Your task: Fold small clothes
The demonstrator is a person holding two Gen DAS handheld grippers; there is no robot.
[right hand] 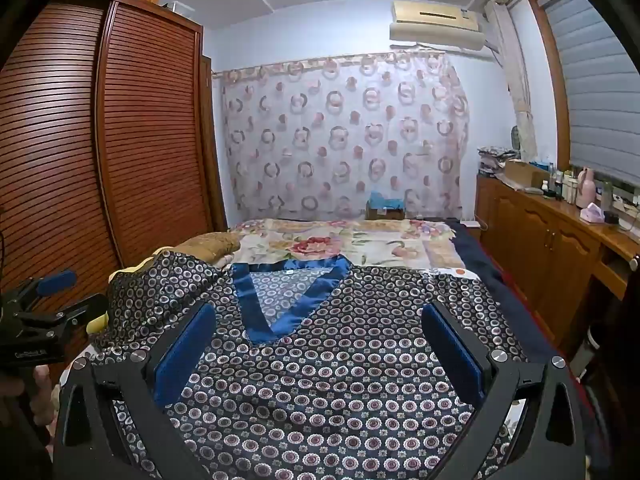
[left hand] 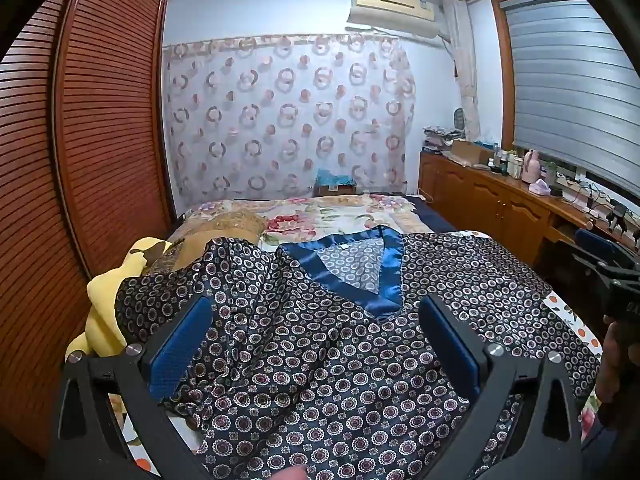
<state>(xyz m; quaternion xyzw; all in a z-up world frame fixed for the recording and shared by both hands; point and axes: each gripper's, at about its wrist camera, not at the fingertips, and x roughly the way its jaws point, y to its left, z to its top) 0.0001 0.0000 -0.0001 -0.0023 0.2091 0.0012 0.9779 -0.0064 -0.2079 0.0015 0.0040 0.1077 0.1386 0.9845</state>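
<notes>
shirt spread on bed, collar away | my left gripper and right gripper: jaws wide, empty | satin, light, slippery, limp; take shoulder seams

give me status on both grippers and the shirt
Left gripper open, right gripper open, both over shirt. Shirt spread on bed, unfolded. Left sleeve bunched over yellow cloth.
</notes>
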